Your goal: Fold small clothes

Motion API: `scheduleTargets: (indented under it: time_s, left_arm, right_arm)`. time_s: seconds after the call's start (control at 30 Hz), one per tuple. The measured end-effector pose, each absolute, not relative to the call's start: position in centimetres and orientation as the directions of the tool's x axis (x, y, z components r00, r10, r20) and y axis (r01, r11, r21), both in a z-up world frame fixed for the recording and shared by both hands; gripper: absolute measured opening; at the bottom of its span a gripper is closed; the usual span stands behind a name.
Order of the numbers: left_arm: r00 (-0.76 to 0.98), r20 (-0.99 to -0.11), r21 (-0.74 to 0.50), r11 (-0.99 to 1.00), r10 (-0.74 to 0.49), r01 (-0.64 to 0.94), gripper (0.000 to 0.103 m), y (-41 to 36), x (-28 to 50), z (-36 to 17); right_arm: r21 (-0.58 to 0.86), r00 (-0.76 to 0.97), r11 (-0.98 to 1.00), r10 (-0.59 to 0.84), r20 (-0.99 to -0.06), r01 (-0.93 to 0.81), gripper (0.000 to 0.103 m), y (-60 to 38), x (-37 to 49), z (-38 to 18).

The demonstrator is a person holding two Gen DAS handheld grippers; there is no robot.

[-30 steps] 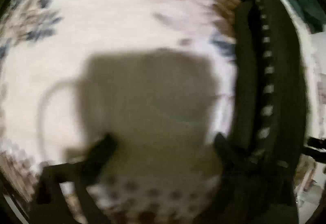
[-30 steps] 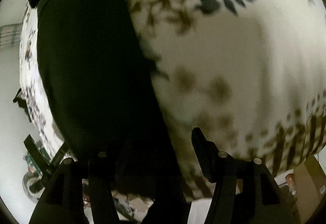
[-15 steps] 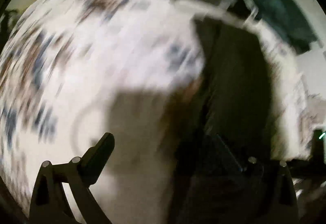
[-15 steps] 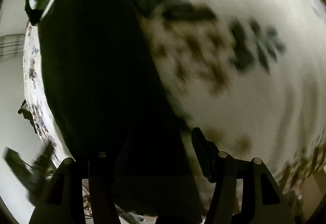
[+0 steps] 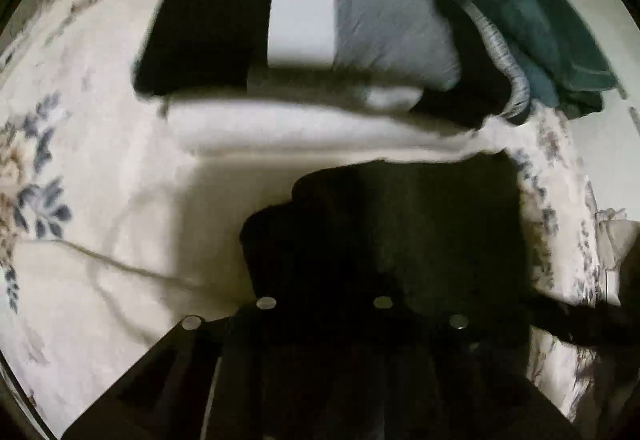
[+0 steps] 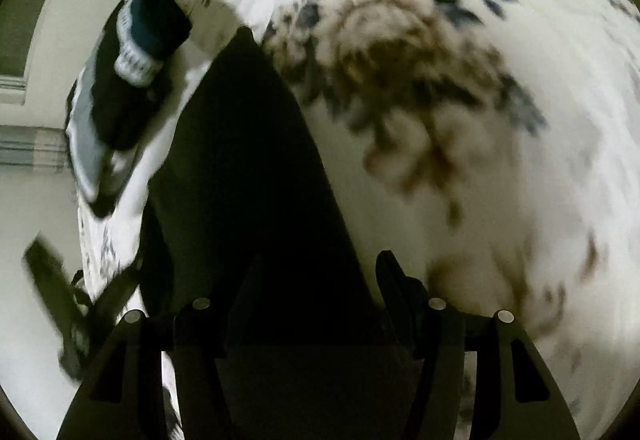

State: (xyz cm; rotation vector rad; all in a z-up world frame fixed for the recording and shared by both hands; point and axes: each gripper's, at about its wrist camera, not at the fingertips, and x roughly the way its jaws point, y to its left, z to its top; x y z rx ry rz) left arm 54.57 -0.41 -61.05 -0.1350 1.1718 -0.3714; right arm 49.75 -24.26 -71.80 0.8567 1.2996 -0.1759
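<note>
The left gripper (image 5: 324,280) has swung round within the last second. A second ago its camera looked nearly straight down on bare floral bedspread (image 5: 88,167) with the dark garment (image 5: 400,224) off to the right, and its fingers stood wide apart over the cloth. Now the garment fills the space right in front of that gripper, bunched and dark, and the screw heads on the finger mounts sit much closer together than before. It looks pressed together on a fold of the dark garment, though the fingertips are lost in the black cloth, so the pinch is a judgement.

Beyond the garment a pile of other clothes (image 5: 360,19) has come into the left camera's view: black, white, grey and teal pieces stacked on a white folded item.

The right gripper (image 6: 316,300) has changed little. Its fingers remain spread, and the garment (image 6: 240,167) runs between them as a long dark strip on the bedspread (image 6: 500,159), reaching away toward the pile (image 6: 136,51) at the upper left. Whether either finger touches the cloth cannot be told.

For the task, this reads as one end being gathered by the left gripper, ready to be carried over for a fold, while the right end still lies flat and unheld.
</note>
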Motion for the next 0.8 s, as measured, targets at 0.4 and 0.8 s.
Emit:
scheduleTargets:
  time_s: [0.4, 0.8]
  left_arm:
    - [0.288, -0.825, -0.491, 0.869, -0.485, 0.058, 0.022, 6.8, 54.7, -61.4]
    - [0.149, -0.846, -0.509, 0.858, -0.512, 0.060, 0.068, 15.0, 33.3, -58.5]
  right_arm:
    - [0.376, 0.193, 0.770, 0.324, -0.926, 0.516, 0.061, -23.1, 53.0, -72.9]
    - [0.448, 0.049, 0.704, 0.509, -0.860, 0.551, 0.061, -20.9, 31.5, -72.0]
